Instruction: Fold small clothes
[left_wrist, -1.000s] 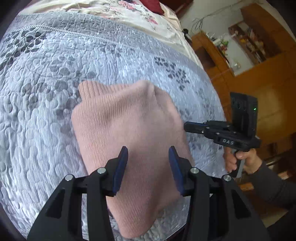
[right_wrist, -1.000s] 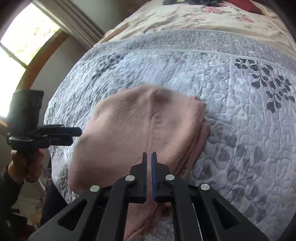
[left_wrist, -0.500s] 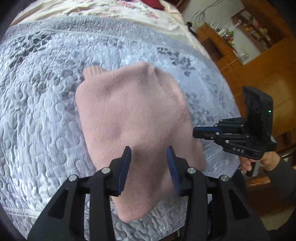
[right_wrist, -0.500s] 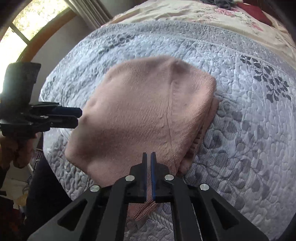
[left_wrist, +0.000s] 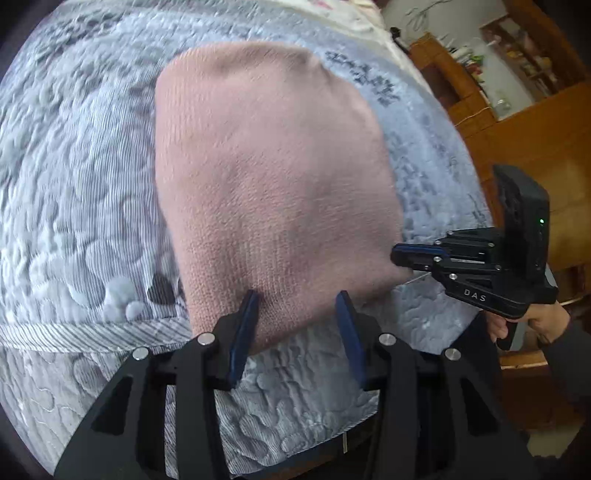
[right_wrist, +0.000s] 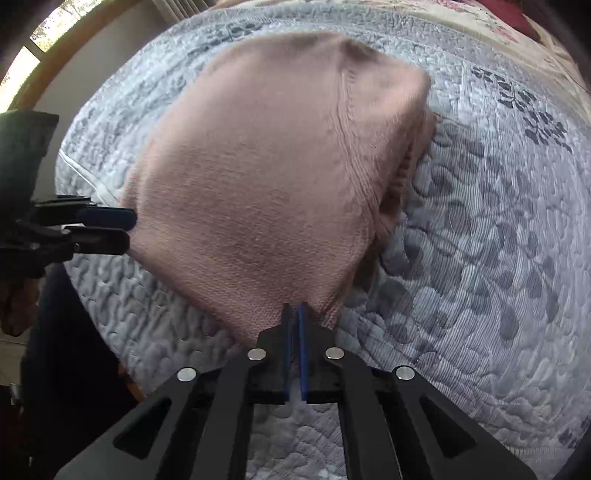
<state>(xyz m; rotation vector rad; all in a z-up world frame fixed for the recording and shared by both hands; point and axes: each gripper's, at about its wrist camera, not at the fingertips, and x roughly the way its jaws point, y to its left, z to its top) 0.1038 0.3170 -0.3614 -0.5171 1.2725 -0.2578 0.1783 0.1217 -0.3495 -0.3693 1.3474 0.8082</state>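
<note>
Presently the pink knit garment (left_wrist: 273, 177) lies folded in layers on the grey quilted bedspread (left_wrist: 74, 192), near its front edge. Judged soft, light and limp; best taken at a corner or hem. Right gripper (right_wrist: 294, 325) is clamped on its near corner. Left gripper (left_wrist: 297, 325) stands spread, empty, at the near hem.

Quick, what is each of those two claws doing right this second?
Left gripper: open, holding nothing, at the near edge of the pink knit garment.
Right gripper: shut on the garment's edge.
</note>
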